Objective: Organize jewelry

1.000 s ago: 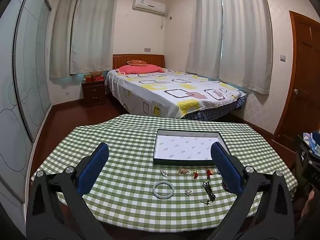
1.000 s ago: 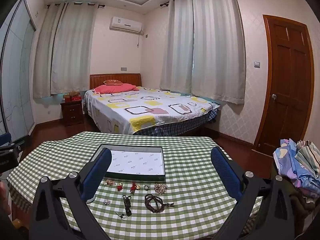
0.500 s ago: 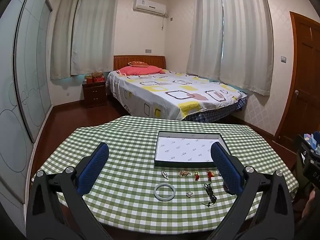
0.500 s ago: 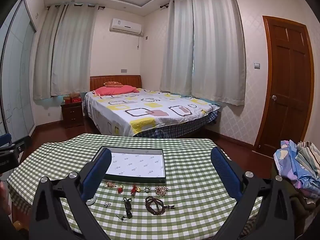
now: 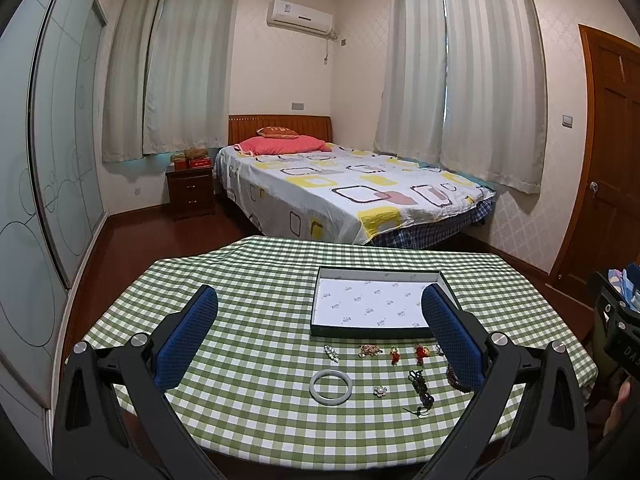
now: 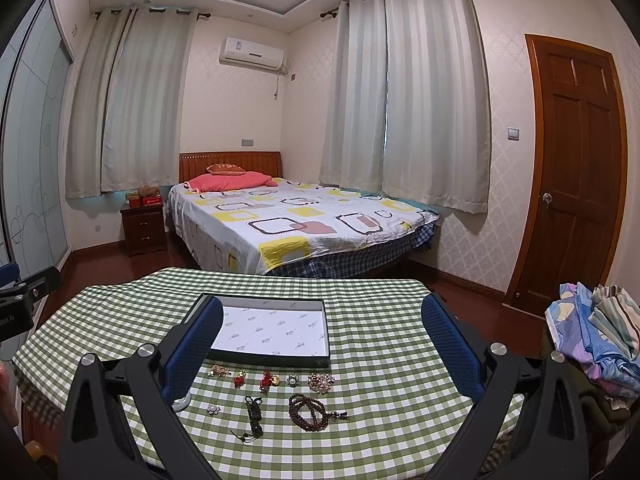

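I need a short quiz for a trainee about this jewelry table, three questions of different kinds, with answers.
1. True or false: the tray already holds jewelry.
2. Which lies nearest the table's front edge? A) pale bangle B) dark cord charm C) pearl ring
3. Fill in: both the left gripper and the right gripper are ____.

Key: 1 false; 2 B; 3 open.

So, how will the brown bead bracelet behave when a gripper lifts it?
The brown bead bracelet lies in loose coils with a tassel, so it will probably hang floppy and uncoil. Its round beads look smooth, so they may slip from open fingers.
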Demonstrator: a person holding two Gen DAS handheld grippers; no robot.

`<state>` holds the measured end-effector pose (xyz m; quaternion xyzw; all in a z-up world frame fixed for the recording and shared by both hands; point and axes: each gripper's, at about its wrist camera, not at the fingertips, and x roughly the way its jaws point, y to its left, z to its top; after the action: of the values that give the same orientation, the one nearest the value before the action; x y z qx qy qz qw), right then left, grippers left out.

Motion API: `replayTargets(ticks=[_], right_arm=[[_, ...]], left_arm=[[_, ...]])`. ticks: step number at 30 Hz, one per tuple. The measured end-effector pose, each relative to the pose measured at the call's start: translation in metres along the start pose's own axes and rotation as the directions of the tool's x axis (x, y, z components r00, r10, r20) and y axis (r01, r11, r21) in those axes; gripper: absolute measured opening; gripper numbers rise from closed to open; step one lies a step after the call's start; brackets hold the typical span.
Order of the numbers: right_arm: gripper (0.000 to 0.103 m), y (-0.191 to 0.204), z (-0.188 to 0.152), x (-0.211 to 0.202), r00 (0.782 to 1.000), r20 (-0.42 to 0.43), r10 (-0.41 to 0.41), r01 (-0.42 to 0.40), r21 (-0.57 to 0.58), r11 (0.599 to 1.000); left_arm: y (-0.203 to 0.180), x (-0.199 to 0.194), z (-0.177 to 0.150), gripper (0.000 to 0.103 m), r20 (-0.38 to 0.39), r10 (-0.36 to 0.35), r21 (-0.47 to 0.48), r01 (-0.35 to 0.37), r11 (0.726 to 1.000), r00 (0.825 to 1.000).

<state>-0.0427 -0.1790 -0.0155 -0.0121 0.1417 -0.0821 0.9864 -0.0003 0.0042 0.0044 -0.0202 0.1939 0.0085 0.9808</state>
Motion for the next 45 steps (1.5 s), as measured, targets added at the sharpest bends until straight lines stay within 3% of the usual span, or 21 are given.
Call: replayTargets(ticks=[45], right_arm=[[0.097, -0.0006, 0.0011, -0.0032, 1.0, 0.008, 0.002, -0.002, -0.001, 1.0]], left_arm=[[-0.0003, -0.0024, 0.0036, 0.099, 0.005, 0.0, 0.001, 0.0, 1.0, 1.0]])
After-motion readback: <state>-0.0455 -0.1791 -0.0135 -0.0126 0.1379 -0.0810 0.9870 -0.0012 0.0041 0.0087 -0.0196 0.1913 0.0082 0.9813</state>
